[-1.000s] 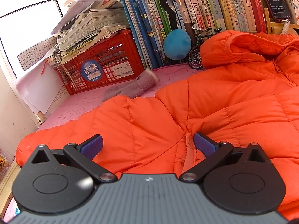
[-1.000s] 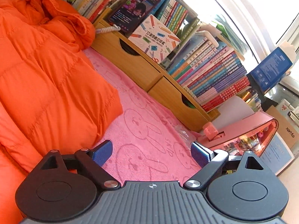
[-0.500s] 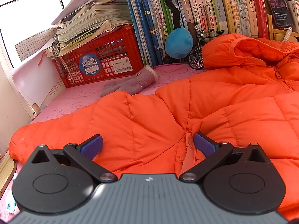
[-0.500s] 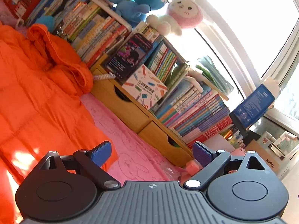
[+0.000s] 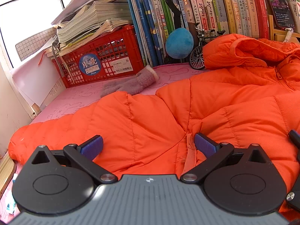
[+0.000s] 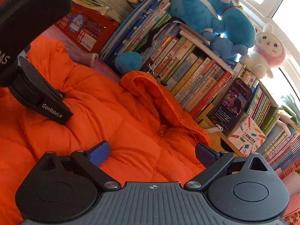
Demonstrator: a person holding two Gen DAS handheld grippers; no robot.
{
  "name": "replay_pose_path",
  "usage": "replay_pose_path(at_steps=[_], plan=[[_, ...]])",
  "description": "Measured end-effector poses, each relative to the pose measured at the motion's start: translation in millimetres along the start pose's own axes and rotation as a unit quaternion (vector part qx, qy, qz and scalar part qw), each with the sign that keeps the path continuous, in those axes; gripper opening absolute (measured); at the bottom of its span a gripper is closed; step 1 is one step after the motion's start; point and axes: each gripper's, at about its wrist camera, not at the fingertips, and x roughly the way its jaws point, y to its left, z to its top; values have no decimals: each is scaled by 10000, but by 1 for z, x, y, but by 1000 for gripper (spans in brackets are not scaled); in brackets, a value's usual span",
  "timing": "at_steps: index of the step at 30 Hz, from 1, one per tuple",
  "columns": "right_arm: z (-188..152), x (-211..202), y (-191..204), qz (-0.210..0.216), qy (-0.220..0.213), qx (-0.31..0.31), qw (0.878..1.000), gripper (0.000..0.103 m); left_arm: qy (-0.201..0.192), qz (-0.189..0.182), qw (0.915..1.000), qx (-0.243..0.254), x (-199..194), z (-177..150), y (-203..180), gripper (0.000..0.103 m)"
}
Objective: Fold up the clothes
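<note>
Jacket (image 5: 168,123): we count one, orange and quilted, spread flat on the pink cloth (image 5: 75,97), hood toward the books (image 5: 206,9). From the left wrist we see our left gripper (image 5: 148,146) with its two fingers wide apart and nothing between them, low over the sleeve near the armpit seam. Beyond lie one grey glove (image 5: 129,84), one red crate (image 5: 105,60) loaded with papers, one blue ball (image 5: 179,43) and one toy bicycle (image 5: 198,54), all clear of the sleeve except the glove just beside it. From the right wrist, our right gripper (image 6: 151,153) also stands spread and empty, over the jacket's chest below the hood (image 6: 150,91). Two blue plush toys (image 6: 215,16) and one pink rabbit (image 6: 266,50) sit atop the books.
</note>
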Motion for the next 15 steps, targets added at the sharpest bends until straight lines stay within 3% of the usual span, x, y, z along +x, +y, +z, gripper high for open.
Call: replay_pose_path(at_steps=[6,15], plan=[[2,17,23,254,162,-38,9995,102,5,-33,10000,-17,0,0,0,103],[-64,12,-39,-179,561,183,9981,102,-12,-77,10000,9,-1,-1,0,103]])
